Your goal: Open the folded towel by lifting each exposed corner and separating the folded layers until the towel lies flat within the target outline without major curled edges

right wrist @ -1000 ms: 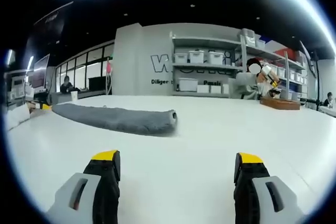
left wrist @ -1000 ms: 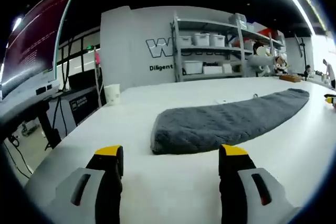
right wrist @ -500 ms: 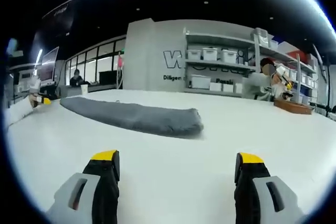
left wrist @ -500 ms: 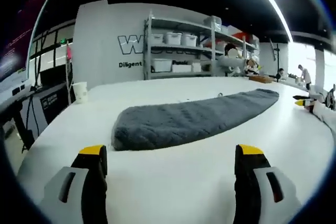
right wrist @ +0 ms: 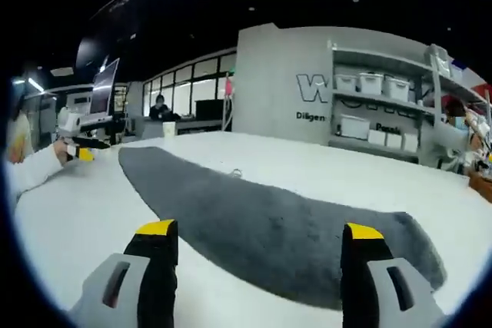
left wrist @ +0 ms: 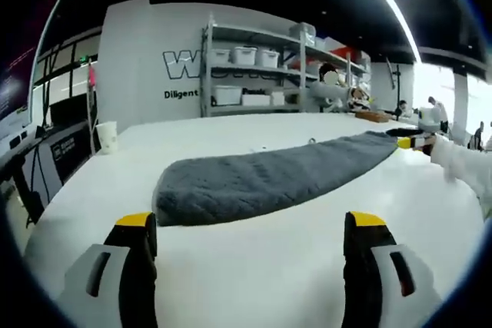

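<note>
A dark grey folded towel lies as a long strip on the white table. In the left gripper view its near rounded end sits just beyond my left gripper, which is open and holds nothing. The right gripper view looks along the towel from the other end. My right gripper is open, hovering above the towel's near edge. The other gripper shows far left in the right gripper view, and the other gripper shows at the right in the left gripper view, by the towel's far end.
A white cup stands at the table's far left edge. Shelves with white bins line the back wall. A person sits by the shelves. A small object lies on the table beside the towel.
The right gripper has moved in over the towel's end, which now lies between and under its jaws. The left gripper view has shifted a little. Both grippers stay open.
</note>
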The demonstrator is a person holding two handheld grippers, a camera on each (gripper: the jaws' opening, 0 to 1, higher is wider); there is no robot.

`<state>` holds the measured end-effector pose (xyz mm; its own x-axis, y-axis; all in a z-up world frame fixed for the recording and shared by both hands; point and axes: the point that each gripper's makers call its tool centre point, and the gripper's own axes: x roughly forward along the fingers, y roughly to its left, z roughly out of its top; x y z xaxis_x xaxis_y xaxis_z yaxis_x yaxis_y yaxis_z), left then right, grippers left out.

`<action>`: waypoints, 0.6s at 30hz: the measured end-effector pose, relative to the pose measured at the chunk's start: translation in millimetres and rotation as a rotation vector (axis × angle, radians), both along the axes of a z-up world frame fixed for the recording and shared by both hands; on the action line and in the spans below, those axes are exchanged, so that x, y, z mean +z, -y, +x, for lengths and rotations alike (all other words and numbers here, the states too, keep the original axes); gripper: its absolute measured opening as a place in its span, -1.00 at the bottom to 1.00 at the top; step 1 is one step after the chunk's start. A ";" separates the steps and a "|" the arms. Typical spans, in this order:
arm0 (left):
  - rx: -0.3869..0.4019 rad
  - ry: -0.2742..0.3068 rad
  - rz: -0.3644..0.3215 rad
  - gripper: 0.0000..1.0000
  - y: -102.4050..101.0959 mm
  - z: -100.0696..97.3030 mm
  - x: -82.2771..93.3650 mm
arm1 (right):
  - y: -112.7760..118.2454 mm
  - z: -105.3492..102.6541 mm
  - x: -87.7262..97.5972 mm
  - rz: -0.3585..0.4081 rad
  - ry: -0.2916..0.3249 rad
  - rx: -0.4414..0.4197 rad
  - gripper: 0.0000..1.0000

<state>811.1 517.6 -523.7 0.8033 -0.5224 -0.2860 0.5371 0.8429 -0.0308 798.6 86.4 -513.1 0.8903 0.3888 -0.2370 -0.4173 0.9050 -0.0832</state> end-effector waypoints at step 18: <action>0.008 0.015 -0.023 0.99 -10.1 0.9 11.5 | -167.8 130.0 -33.7 -0.086 -0.206 0.131 0.15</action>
<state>812.0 527.7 -512.2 0.8116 -0.5221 -0.2621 0.5309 0.8464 -0.0420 928.6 254.2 -546.8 0.7629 0.4684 -0.4457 -0.5469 0.8351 -0.0587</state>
